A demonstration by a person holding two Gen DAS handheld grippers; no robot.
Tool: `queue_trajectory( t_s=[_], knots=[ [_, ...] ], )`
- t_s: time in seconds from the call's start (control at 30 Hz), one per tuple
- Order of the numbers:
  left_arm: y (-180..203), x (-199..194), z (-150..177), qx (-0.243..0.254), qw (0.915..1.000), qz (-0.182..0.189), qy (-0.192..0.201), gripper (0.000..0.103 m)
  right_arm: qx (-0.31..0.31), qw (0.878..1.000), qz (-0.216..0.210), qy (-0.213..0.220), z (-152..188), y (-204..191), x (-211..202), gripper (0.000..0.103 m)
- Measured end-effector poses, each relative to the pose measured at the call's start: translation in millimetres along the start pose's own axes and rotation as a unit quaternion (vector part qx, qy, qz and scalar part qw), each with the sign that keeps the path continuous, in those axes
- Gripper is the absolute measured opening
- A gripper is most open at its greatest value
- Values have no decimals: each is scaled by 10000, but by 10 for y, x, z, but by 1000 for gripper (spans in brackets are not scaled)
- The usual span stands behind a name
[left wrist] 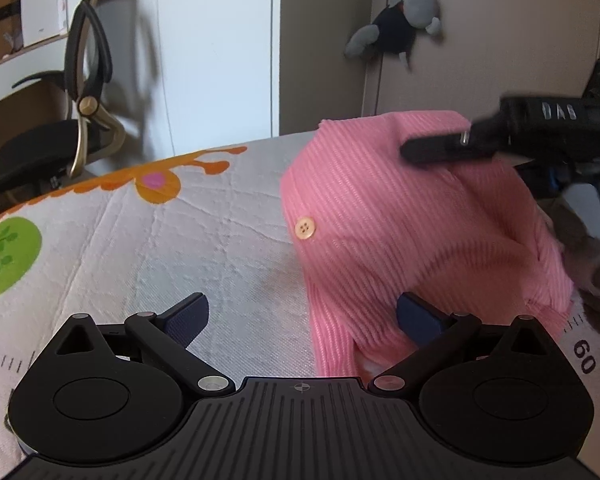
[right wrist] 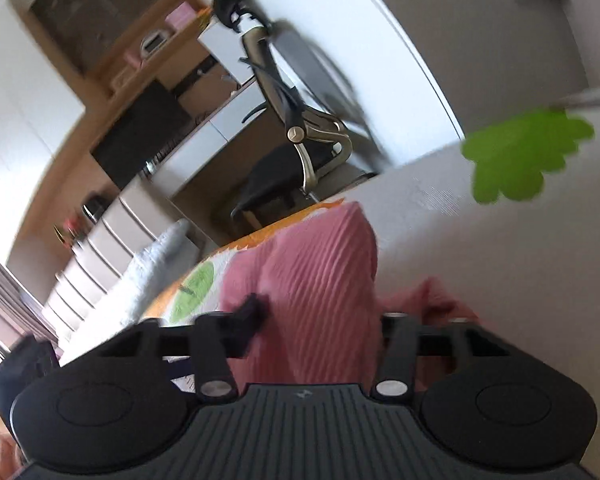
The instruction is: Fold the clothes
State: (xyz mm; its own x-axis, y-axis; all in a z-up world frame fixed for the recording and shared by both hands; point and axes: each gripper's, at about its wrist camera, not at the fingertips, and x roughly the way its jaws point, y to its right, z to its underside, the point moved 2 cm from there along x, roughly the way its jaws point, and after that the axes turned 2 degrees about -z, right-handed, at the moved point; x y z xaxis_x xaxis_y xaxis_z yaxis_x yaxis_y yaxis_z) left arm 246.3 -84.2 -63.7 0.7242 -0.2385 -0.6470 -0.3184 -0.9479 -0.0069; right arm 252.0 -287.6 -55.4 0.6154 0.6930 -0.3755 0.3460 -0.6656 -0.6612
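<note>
On a white quilted bed cover printed with orange scrollwork and green tree motifs, a pink ribbed cardigan is lifted into a peaked heap, one pale four-hole button showing on its near edge. From the left wrist camera, the left gripper sits low over the cover with its blue-padded fingers spread wide; the right-hand pad touches the lower hem of the cardigan while the left-hand pad lies over bare cover, nothing held between them. Reaching in from the right of that view, the right gripper has a black finger laid against the top of the raised knit, and motion blur smears its body. The right wrist camera, tilted steeply, shows the same pink fabric bunched between the right gripper's fingers, with one dark fingertip pressed into the cloth on the left and the other fingertip hidden by the folds; the jaws appear drawn in on the garment. A grey stuffed toy in a dark top hangs on the beige wardrobe door behind the bed, and a black office chair with a gold-coloured frame stands at the bed's far side, in front of wooden shelving. Printed ruler marks and the number 60 run along the cover's near edge.
</note>
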Motion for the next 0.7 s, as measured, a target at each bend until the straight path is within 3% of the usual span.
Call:
queue_trajectory(
  t_s=[0.07, 0.13, 0.23, 0.33, 0.4, 0.47, 0.5, 0.6, 0.7],
  knots=[
    [-76, -61, -28, -105, 9999, 14, 41, 102, 142, 9995, -249, 110, -34, -154, -107, 19],
    [-164, -131, -106, -376, 9990, 139, 187, 102, 202, 9986, -423, 232, -59, -254, -240, 18],
    [-297, -236, -227, -795, 9954, 336, 414, 102, 144, 9997, 143, 152, 37, -127, -333, 18],
    [-360, -277, -310, -1079, 9916, 497, 520, 102, 22, 9935, 1140, -48, 209, 169, -352, 20],
    [-264, -184, -276, -956, 9933, 541, 363, 102, -348, 9850, 1688, -114, 314, 272, -339, 25],
    [-101, -60, -197, -623, 9968, 475, 168, 102, -989, 9761, 1936, -27, 350, 206, -325, 40],
    [-19, 3, -157, -452, 9980, 437, 71, 103, -1242, 9712, 2034, 51, 325, 142, -334, 43],
    [80, 93, -87, 2, 10000, -12, 29, 103, -1964, 9536, 2253, 368, 225, -83, -373, 45],
    [28, 87, -95, -21, 10000, -49, -15, 103, -2608, 9359, 2249, 741, 133, -338, -402, 45]
  ],
)
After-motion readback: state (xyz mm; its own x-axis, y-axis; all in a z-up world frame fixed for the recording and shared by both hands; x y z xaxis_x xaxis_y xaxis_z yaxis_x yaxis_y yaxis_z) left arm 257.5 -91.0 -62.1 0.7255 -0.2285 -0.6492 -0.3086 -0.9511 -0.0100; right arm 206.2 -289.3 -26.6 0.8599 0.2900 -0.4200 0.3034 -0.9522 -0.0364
